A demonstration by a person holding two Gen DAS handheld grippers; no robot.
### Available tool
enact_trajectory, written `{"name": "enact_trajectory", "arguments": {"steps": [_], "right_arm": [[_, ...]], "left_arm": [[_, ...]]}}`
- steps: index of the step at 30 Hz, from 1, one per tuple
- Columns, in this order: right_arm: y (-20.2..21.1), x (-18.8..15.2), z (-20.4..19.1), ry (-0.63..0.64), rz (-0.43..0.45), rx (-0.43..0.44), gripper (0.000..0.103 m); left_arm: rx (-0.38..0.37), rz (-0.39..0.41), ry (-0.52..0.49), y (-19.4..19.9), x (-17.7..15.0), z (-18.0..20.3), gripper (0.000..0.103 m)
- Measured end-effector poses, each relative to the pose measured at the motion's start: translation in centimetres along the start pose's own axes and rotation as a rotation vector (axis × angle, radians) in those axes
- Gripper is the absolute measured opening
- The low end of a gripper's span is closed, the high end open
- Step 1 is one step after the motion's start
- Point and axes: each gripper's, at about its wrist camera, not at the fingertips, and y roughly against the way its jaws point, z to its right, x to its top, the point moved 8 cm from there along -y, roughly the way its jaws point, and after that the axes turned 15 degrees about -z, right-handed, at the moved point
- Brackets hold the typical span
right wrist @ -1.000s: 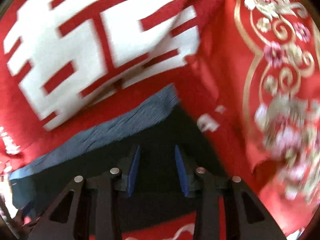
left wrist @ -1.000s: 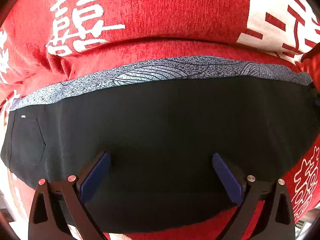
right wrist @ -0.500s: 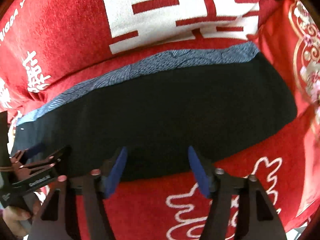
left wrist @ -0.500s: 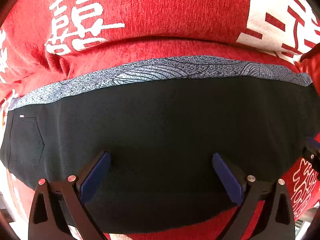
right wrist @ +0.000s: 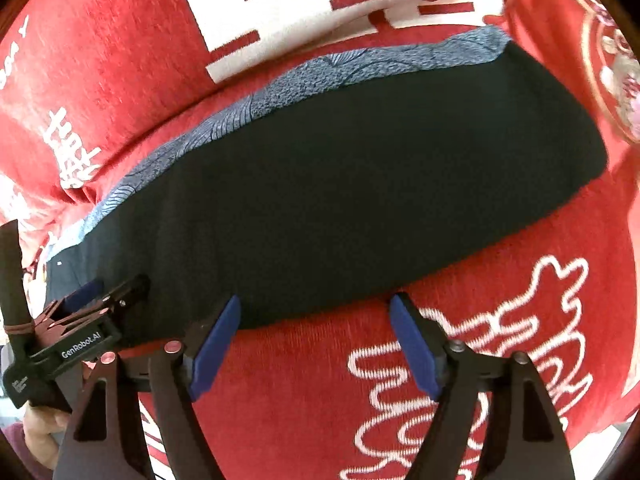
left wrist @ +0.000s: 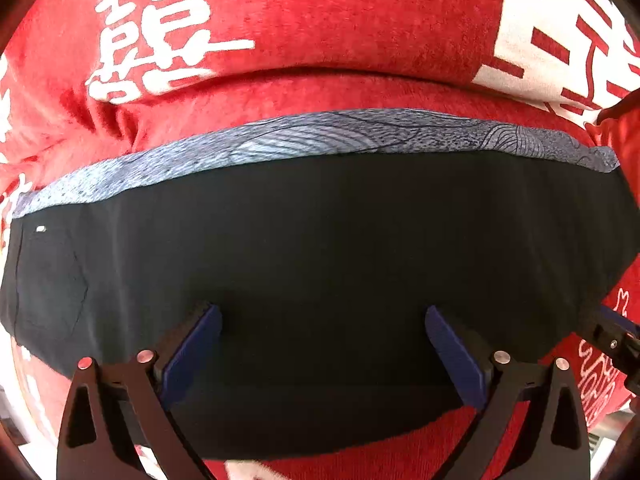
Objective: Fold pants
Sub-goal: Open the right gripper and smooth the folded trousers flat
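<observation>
The black pants lie flat as a long folded band on the red blanket, with a blue-grey patterned strip along the far edge and a back pocket at the left end. My left gripper is open and empty, low over the pants' near half. My right gripper is open and empty at the pants' near edge, over red blanket. The left gripper's body shows at the left of the right wrist view, and the right gripper's tip at the right edge of the left wrist view.
The red blanket with white characters covers the whole surface; it also fills the right wrist view. A red cloth with gold floral embroidery lies to the right of the pants. The blanket's edge runs along the bottom right.
My right gripper has pulled back from the pants' right end toward the near edge and opened wider. My left gripper has stayed open in place. The pants lie unmoved.
</observation>
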Motion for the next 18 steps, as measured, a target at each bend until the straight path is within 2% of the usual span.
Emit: {"name": "enact_trajectory", "arguments": {"steps": [4,7,9,12,14,18], "right_arm": [[0.9,-1.3,-1.4,0.025,0.013,0.038,0.080],[1.1,-2.3,-3.1,0.069,0.011,0.048,0.080],[0.9,-2.8,-4.0,0.072,0.001,0.070,0.080],[0.5,-3.2,-4.7,0.056,-0.011,0.099,0.080],[0.2,-3.3,-5.1,0.050,-0.020,0.111,0.080],[-0.2,-4.1,-5.8,0.065,-0.036,0.110,0.080]], "left_arm": [[0.006,0.045,0.022,2.2,-1.1,-3.5,0.102],[0.034,0.068,0.072,3.3,-1.3,-7.7,0.102],[0.079,0.044,0.109,2.7,-1.5,-10.6,0.102],[0.115,-0.045,0.166,0.2,-3.3,-14.3,0.102],[0.093,-0.030,0.167,-0.3,-4.5,-15.0,0.102],[0.109,0.004,0.122,-0.1,-6.2,-15.0,0.102]]}}
